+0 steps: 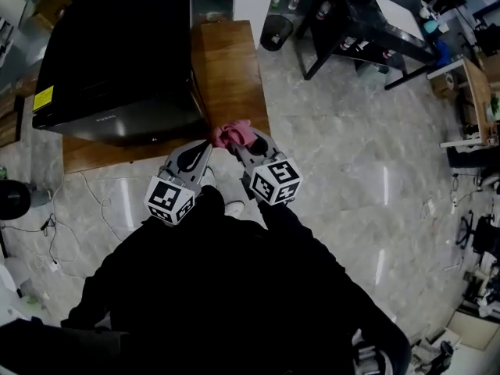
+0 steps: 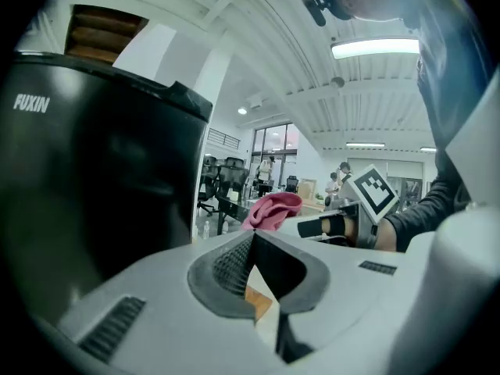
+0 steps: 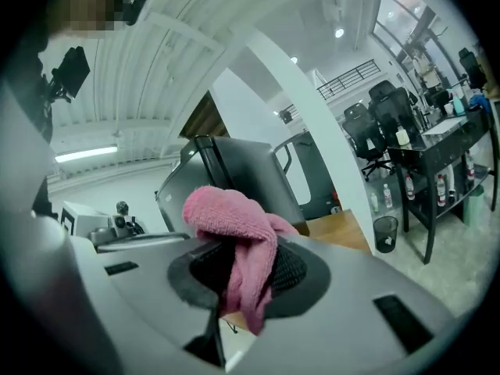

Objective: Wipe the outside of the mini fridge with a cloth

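The wiping looks barely begun, or between strokes. The pink cloth (image 1: 233, 133) is bunched in the right hand-held gripper (image 1: 234, 145), just off the mini fridge (image 1: 117, 61) at its 4 o'clock corner in the head view. I cannot tell whether the two touch. Nothing on the black casing shows which faces have been done, so I judge the top, the sides and the door all still need wiping. The fridge stands on a low wooden table (image 1: 234, 69), at about 10 o'clock from the two grippers. The left hand-held gripper (image 1: 205, 145) is close beside the right one, at its 9 o'clock. Its own view shows the jaws of this gripper (image 2: 251, 241) pressed together with nothing between them, which the head view cannot settle. That view also shows white lettering on the fridge wall (image 2: 94, 155) and the cloth (image 2: 273, 208) from the side. The right gripper view shows the grip itself. The jaws of the right gripper (image 3: 246, 268) are pinching the cloth (image 3: 226, 213) near its middle, with one lump bulging above them and a tail hanging below. Only the head view shows the fridge's top and the yellow label (image 1: 42, 98) at its left edge — the overall layout is there, the grip is not.
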Available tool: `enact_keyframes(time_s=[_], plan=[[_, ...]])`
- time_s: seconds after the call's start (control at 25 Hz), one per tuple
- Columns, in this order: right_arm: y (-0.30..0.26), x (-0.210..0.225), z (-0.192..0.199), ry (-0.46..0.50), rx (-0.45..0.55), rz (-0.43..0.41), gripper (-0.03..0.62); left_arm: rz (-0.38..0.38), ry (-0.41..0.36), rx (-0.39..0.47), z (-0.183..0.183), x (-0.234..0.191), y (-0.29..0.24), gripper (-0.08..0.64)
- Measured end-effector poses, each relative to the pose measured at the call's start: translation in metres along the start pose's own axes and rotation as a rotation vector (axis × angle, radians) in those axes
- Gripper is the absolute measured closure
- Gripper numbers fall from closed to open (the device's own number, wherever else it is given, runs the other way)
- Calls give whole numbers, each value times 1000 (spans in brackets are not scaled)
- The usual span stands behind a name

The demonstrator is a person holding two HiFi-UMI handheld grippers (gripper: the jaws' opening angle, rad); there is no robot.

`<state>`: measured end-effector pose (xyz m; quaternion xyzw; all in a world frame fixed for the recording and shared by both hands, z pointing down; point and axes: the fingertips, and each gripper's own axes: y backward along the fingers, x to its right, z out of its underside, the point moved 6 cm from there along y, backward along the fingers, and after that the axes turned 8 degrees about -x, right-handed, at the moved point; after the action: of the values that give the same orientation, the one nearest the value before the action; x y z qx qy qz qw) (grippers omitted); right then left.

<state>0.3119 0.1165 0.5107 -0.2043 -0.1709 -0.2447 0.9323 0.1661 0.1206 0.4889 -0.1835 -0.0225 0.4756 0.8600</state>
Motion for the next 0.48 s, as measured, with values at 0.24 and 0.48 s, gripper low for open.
enact_keyframes(time_s=[0.24, 0.48], plan=[[-29, -5, -38, -2, -4, -117, 502, 13, 7, 70, -23, -3, -7, 558], [-52, 5, -64, 34, -86, -222, 502, 9, -9, 80, -35, -13, -25, 558]])
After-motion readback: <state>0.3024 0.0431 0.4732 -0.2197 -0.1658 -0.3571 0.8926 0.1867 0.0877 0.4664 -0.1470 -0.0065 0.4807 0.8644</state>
